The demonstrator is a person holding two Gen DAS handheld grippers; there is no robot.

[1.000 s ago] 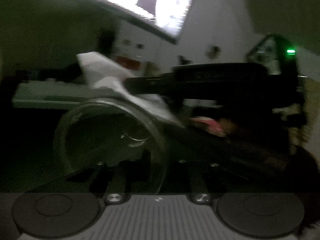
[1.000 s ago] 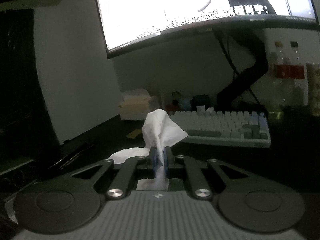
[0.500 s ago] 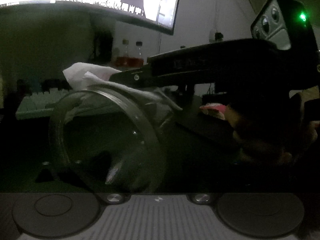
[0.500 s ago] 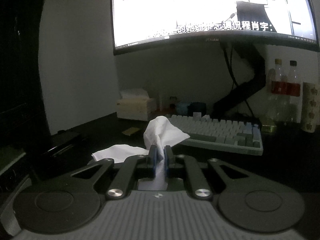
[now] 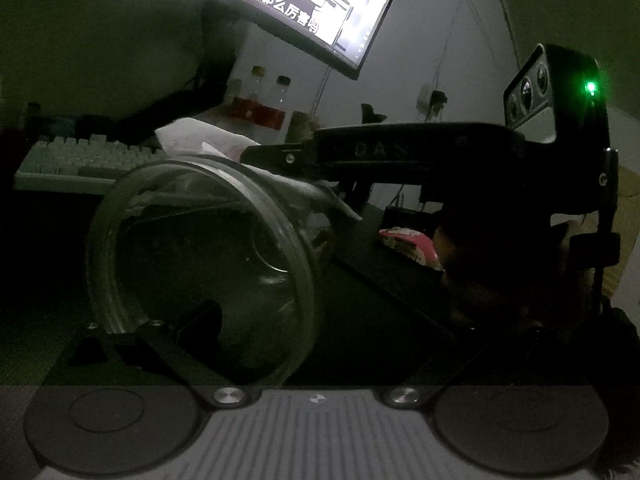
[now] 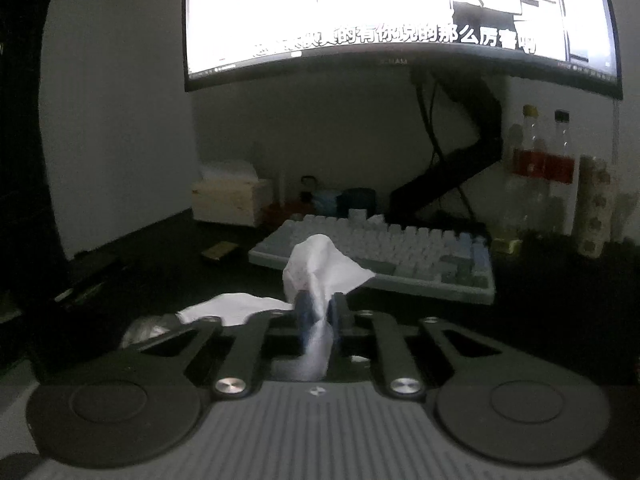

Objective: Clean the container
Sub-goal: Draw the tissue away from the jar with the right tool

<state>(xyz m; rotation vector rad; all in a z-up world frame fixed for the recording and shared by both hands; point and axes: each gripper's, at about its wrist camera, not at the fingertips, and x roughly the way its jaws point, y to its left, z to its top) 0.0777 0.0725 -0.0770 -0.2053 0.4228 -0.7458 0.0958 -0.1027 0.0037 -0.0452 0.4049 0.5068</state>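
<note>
A clear glass container [image 5: 200, 264] fills the lower left of the left wrist view, its open mouth turned toward the camera. My left gripper [image 5: 224, 320] holds it; one dark finger [image 5: 200, 320] shows through the glass. My right gripper [image 6: 320, 312] is shut on a white tissue [image 6: 320, 264], which sticks up between its fingertips. In the left wrist view the right gripper's black body [image 5: 400, 152] reaches in from the right just above the container, with the tissue [image 5: 192, 136] at the container's upper rim.
A bright monitor [image 6: 400, 12] hangs over the dark desk [image 6: 160, 264]. A pale keyboard [image 6: 400, 252] lies ahead of my right gripper. Two bottles with red liquid [image 6: 544, 160] stand at the right. A tissue box [image 6: 232, 196] is at the back left. A red packet [image 5: 408, 240] lies on the desk.
The container has turned so that its mouth faces the camera more squarely. The right gripper with the tissue has risen to just above the container's rim. The jaws have not changed.
</note>
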